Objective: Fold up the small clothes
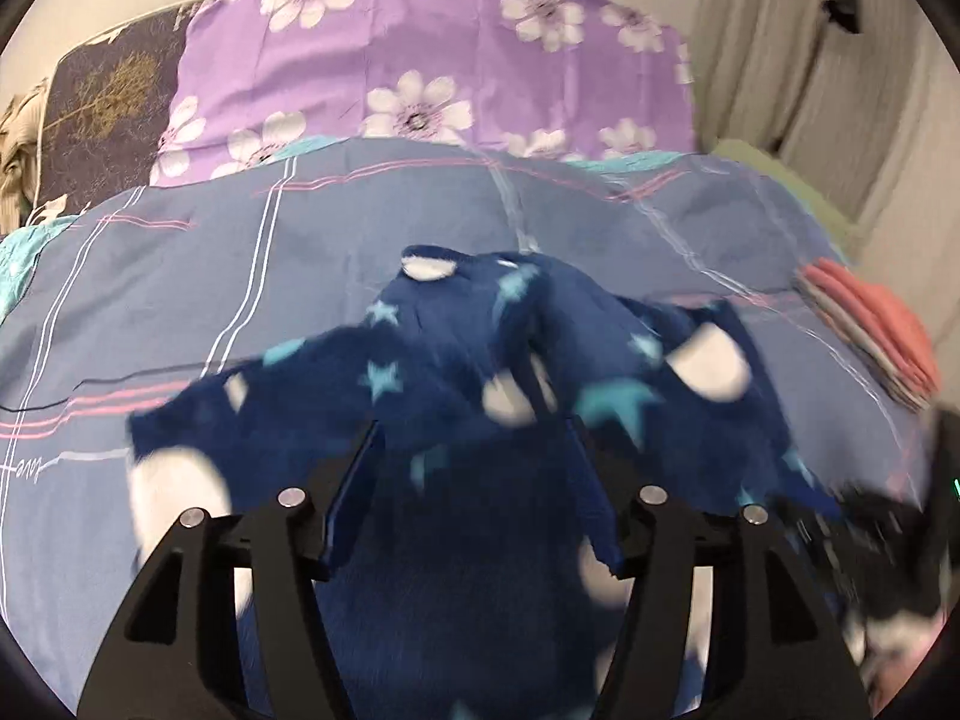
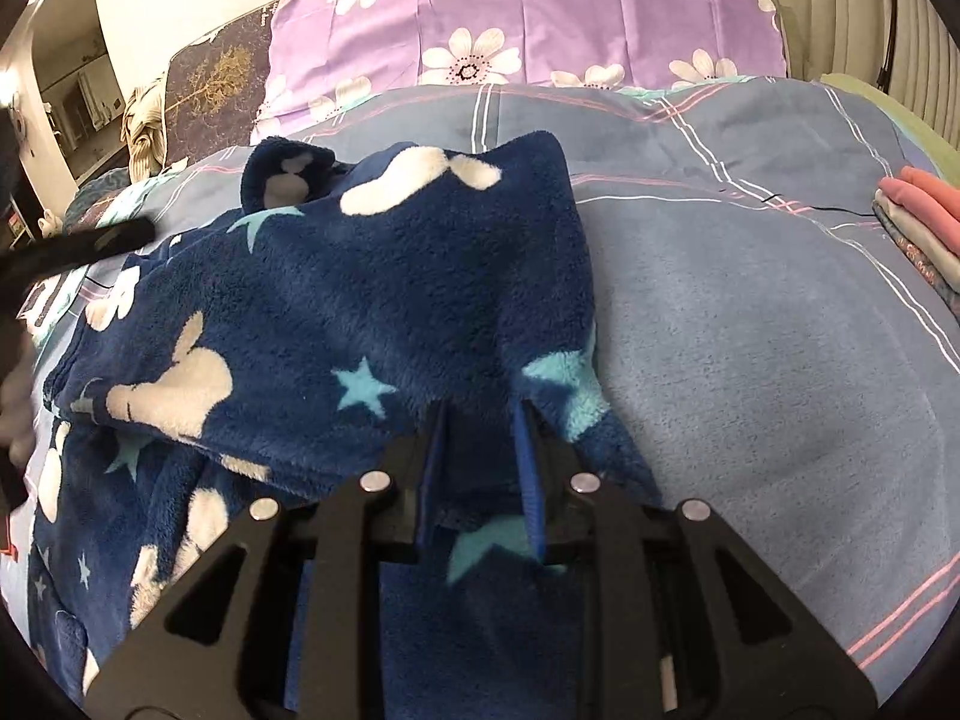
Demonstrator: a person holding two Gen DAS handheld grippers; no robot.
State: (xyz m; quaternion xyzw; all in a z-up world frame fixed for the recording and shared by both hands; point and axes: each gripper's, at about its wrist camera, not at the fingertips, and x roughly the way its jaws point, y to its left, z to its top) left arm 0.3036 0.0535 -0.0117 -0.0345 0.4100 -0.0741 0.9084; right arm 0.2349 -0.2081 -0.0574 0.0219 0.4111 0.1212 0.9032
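Right wrist: right tongs clenched on fleece garment; left tongs released above it.

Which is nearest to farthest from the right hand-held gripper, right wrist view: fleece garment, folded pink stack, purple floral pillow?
1. Fleece garment: between the right hand-held gripper fingers.
2. Folded pink stack: right edge of the bed.
3. Purple floral pillow: at the head, farthest.

Navy fleece garment, white shapes, teal stars; blue plaid sheet; purple floral pillow.
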